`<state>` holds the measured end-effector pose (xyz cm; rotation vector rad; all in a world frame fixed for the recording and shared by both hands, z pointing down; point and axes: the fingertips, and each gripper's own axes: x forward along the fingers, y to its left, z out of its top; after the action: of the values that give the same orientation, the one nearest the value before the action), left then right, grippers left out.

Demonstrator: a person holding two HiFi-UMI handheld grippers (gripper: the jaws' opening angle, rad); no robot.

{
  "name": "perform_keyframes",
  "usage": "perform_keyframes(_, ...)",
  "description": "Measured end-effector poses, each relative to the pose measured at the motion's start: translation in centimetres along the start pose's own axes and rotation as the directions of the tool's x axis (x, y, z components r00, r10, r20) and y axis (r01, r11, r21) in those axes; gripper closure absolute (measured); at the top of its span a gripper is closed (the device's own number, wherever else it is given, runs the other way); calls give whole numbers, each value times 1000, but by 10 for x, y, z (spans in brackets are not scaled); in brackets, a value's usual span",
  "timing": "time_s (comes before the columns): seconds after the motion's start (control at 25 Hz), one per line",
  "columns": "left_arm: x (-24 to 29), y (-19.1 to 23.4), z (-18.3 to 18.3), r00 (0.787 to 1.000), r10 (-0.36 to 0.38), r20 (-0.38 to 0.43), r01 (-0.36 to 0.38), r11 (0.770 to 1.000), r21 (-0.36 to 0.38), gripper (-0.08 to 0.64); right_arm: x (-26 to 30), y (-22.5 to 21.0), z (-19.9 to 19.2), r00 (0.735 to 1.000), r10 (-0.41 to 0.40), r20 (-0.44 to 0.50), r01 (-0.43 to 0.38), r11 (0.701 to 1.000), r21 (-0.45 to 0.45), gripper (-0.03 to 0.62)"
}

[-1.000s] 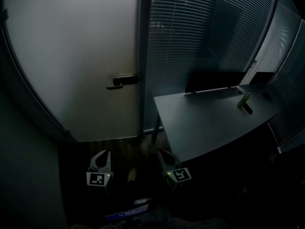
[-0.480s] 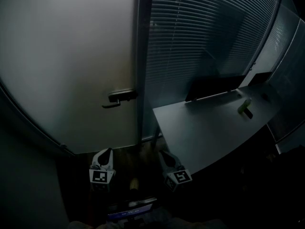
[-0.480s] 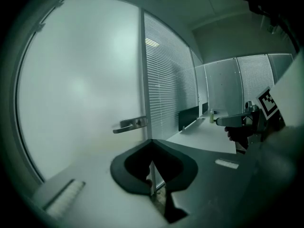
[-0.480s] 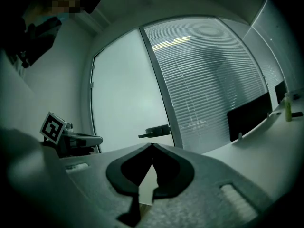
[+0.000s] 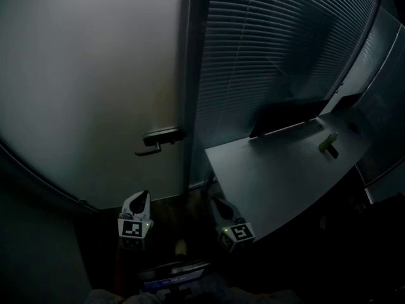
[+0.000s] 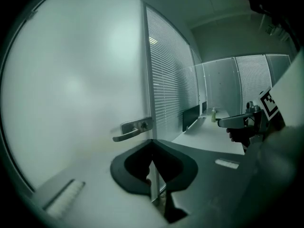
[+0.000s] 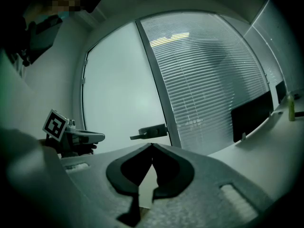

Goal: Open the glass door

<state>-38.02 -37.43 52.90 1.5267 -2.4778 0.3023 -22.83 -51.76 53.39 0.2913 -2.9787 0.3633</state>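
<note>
The room is dim. A big frosted glass door (image 5: 95, 87) fills the left side of the head view. Its dark lever handle (image 5: 159, 139) sits at the door's right edge, right beside a tall grey metal post (image 5: 192, 106). Past the post is a glass wall with thin grey blinds (image 5: 272, 49). A long grey table (image 5: 278, 176) stands along that wall. A flat black screen (image 5: 285, 116) stands at the back of the table, and a small pale green bottle (image 5: 327, 142) is farther along it. The floor (image 5: 171, 208) by the door is dark.

The left gripper (image 5: 143, 196) and the right gripper (image 5: 216, 202) are low, side by side, and point at the door. The jaws of both are together, with nothing between them. Neither one touches the handle.

A second ago the door looked smaller, and the handle sat higher up in the head view. Now the door fills more of the view, and the handle is lower and nearer the grippers. The jaws were together then too.

The way to the door is narrow. A dark wall (image 5: 31, 233) is on the left. The near corner of the table is just beside the right gripper. Between them there is open space up to the handle.
</note>
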Motion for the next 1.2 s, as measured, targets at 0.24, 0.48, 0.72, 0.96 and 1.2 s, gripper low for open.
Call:
perform_keyframes(0.24,28,31,3,1000,22,-10,-21,998,67,555,24,-3,-1,1000,-20,-13,20,1000,9,591)
perform_keyframes(0.48,58,52,13,1000,-10,-9,11,991,133,541,42,-13,-7,998,-51,-21,51,998,23,591)
perform_keyframes(0.72,87,60,21,999,-38,-20,42,971,237,528,46,-21,-14,997,-75,-32,76,997,30,591)
perform_keyframes(0.96,117,66,18,995,-78,-57,93,929,357,478,43,-33,-12,993,-110,-38,111,993,32,591)
perform_keyframes(1.2,144,72,4,990,-79,-120,128,861,492,422,38,-44,-17,989,-140,-40,141,989,36,591)
